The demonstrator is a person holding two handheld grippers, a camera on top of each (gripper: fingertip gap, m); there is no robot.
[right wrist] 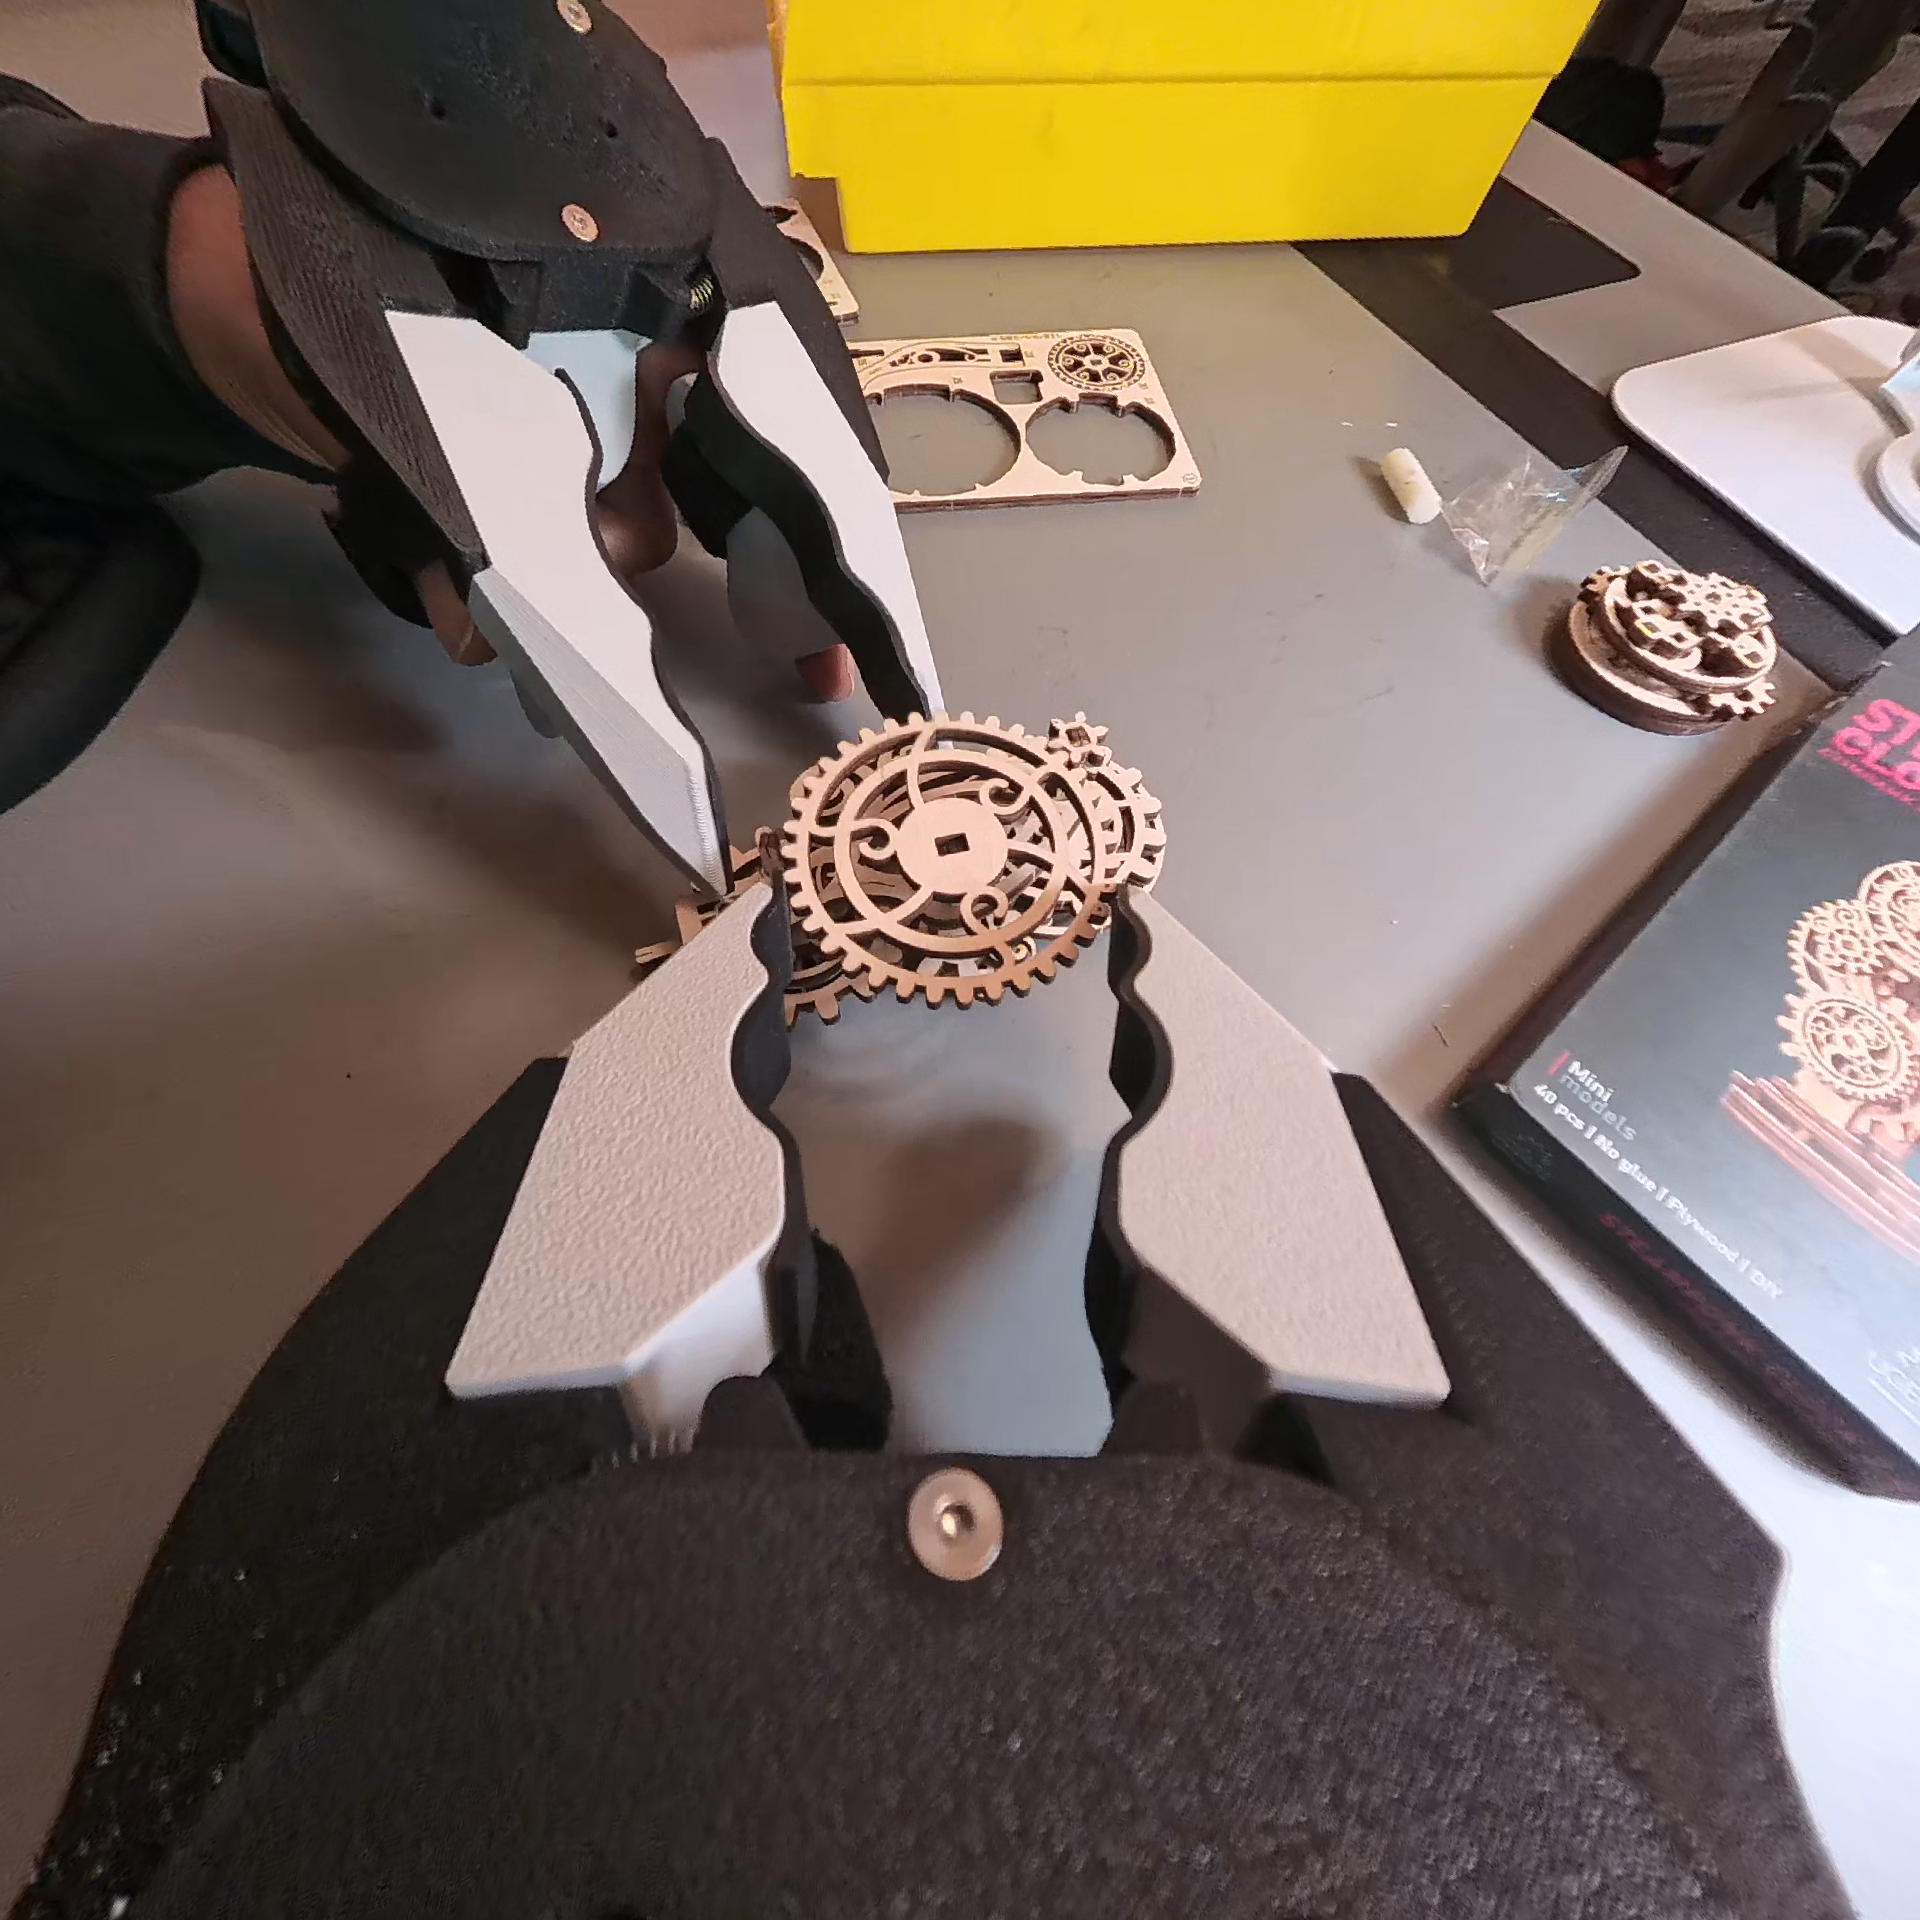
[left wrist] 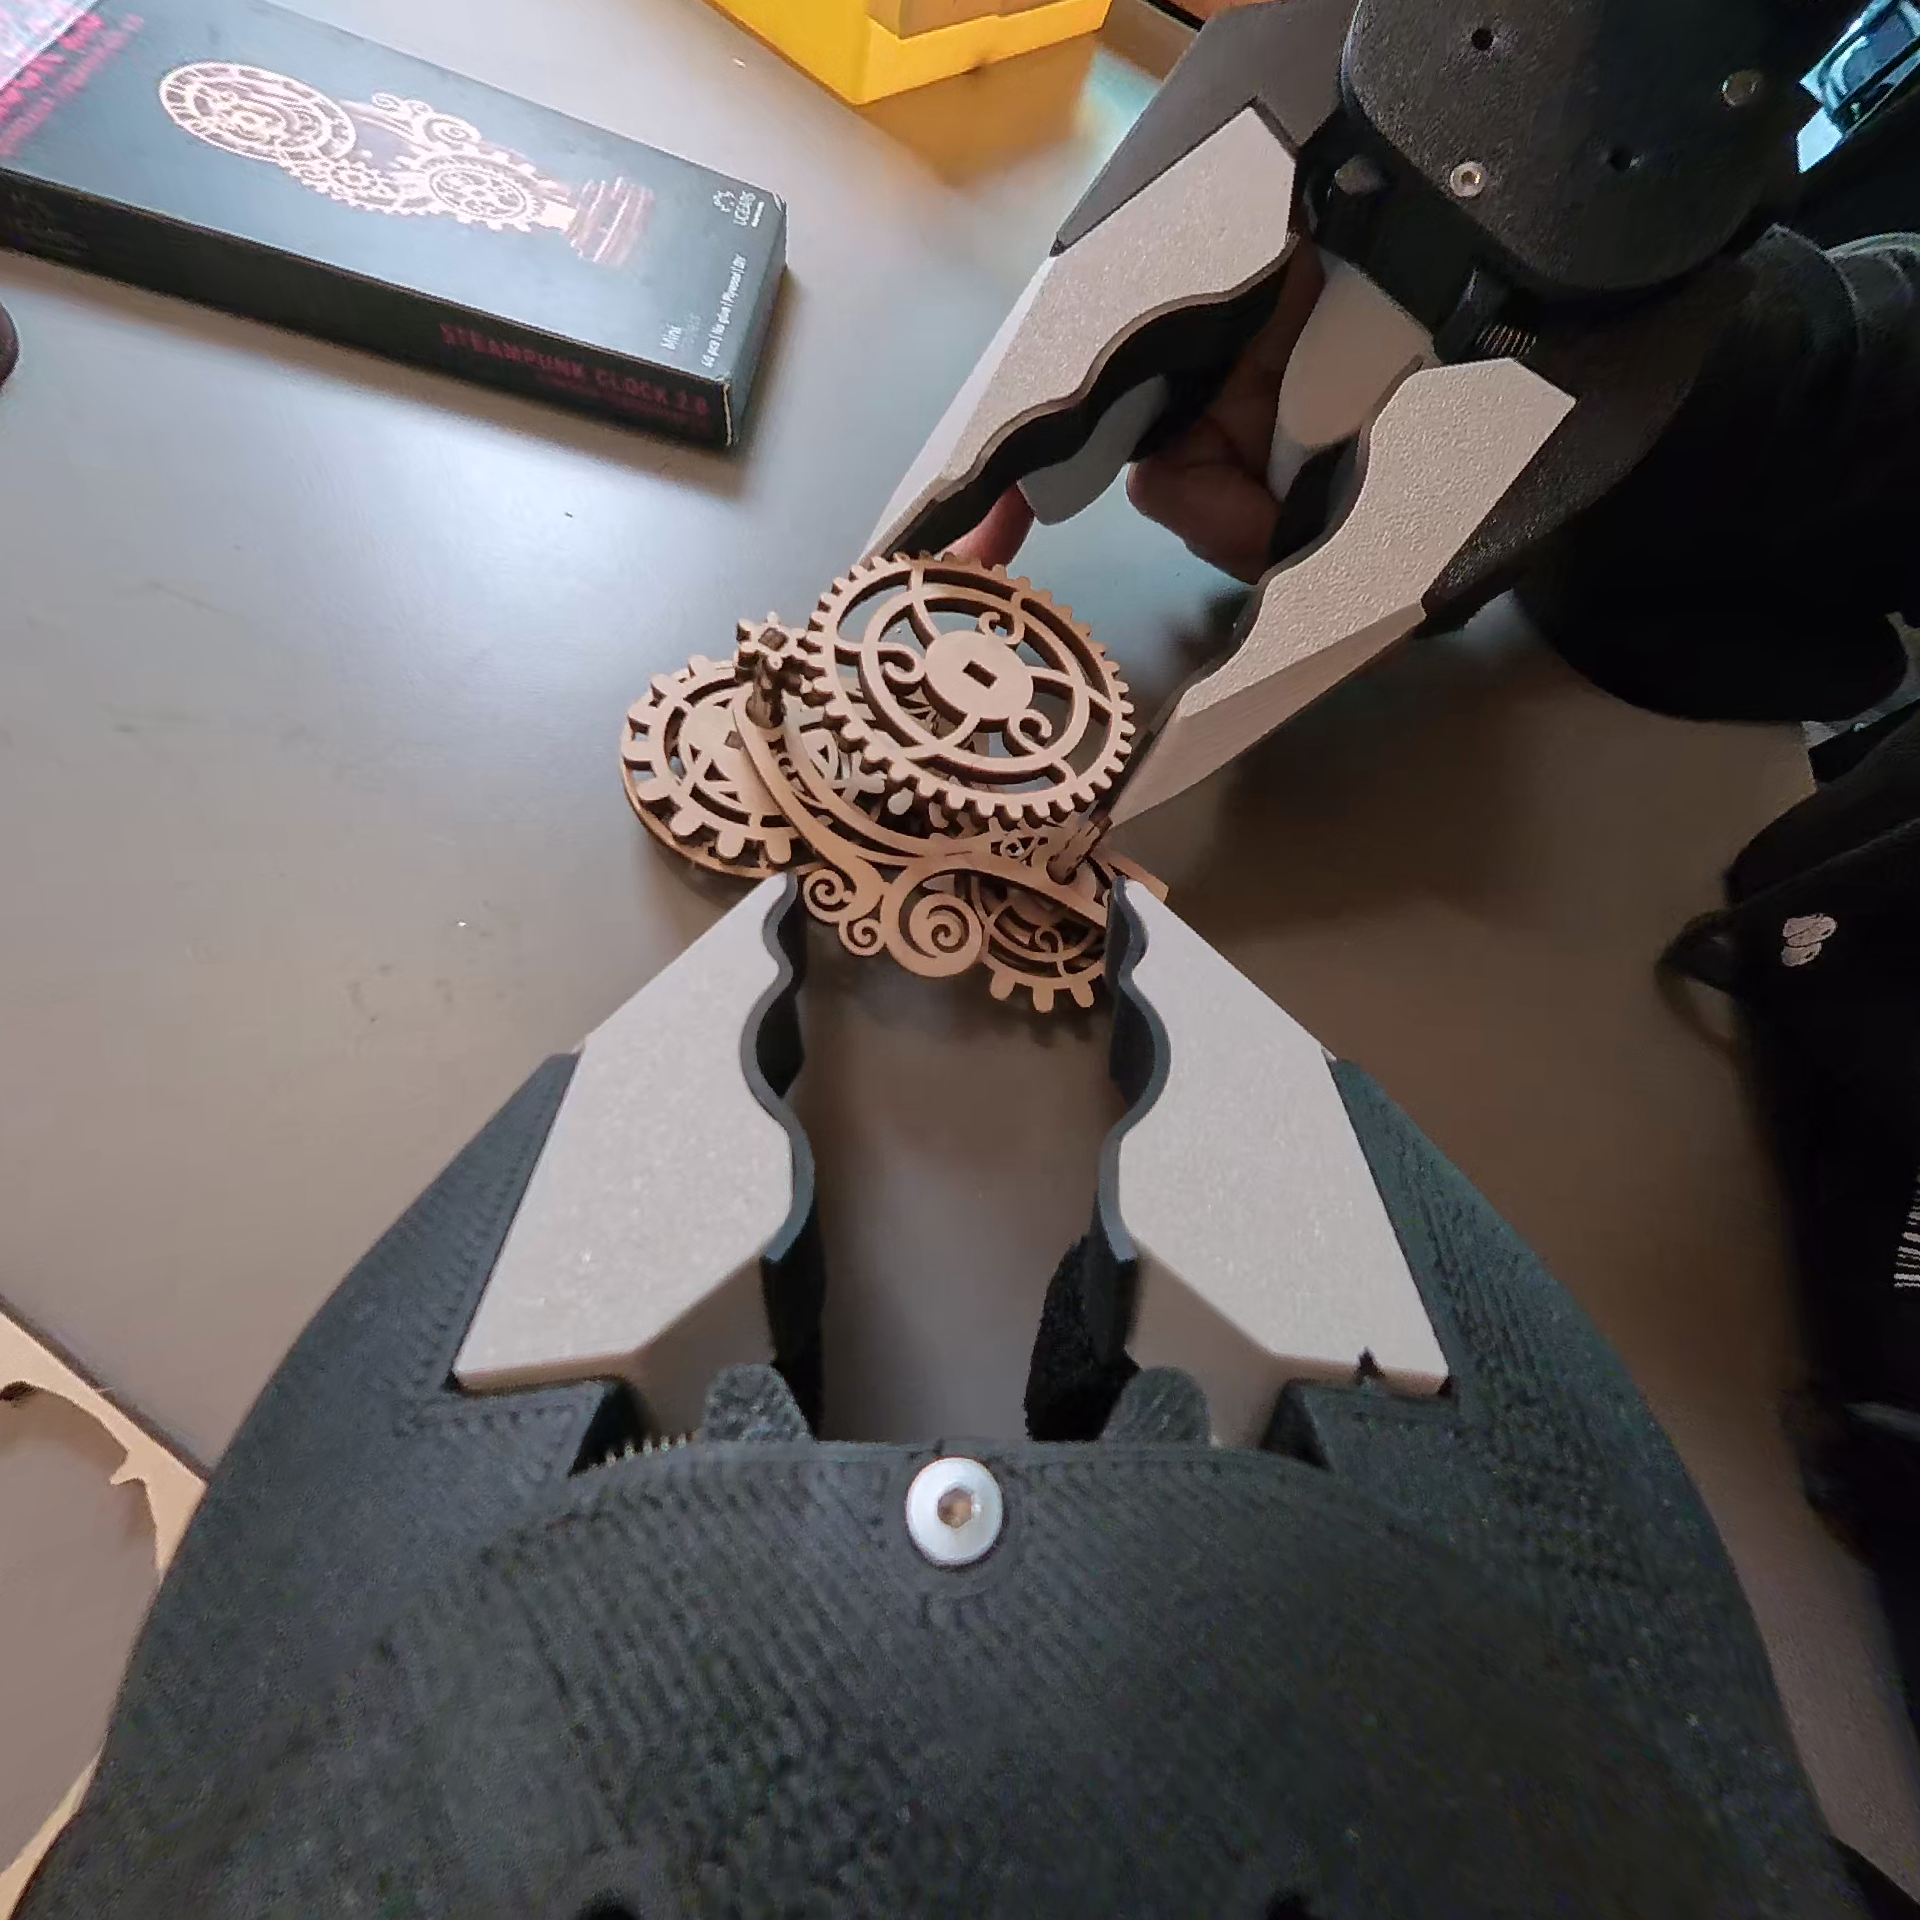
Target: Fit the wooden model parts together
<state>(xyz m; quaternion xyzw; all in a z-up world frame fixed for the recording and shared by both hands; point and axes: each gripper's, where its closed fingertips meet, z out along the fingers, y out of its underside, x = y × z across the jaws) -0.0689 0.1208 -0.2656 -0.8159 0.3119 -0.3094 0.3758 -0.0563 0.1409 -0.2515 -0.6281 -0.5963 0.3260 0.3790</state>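
A wooden gear assembly [left wrist: 717,769] lies on the grey table, made of small gears and a scrolled plate. A large spoked gear [left wrist: 971,681] sits tilted on top of it. My left gripper [left wrist: 958,894] reaches in from the near side, its fingertips pressed against both sides of the assembly's scrolled end. My right gripper [right wrist: 945,904] spans the large gear [right wrist: 945,842], its fingertips against the gear's rim on both sides. In the left wrist view the right gripper [left wrist: 1003,675] comes in from the upper right. In the right wrist view the left gripper [right wrist: 816,795] comes in from the upper left.
A black model box [right wrist: 1714,1091] lies to the right, and also shows in the left wrist view [left wrist: 416,208]. A yellow box [right wrist: 1143,125] stands at the back. A punched-out wooden sheet [right wrist: 1029,426], a second small gear unit [right wrist: 1662,644], a plastic bag [right wrist: 1517,509] and a white tray [right wrist: 1766,436] lie beyond.
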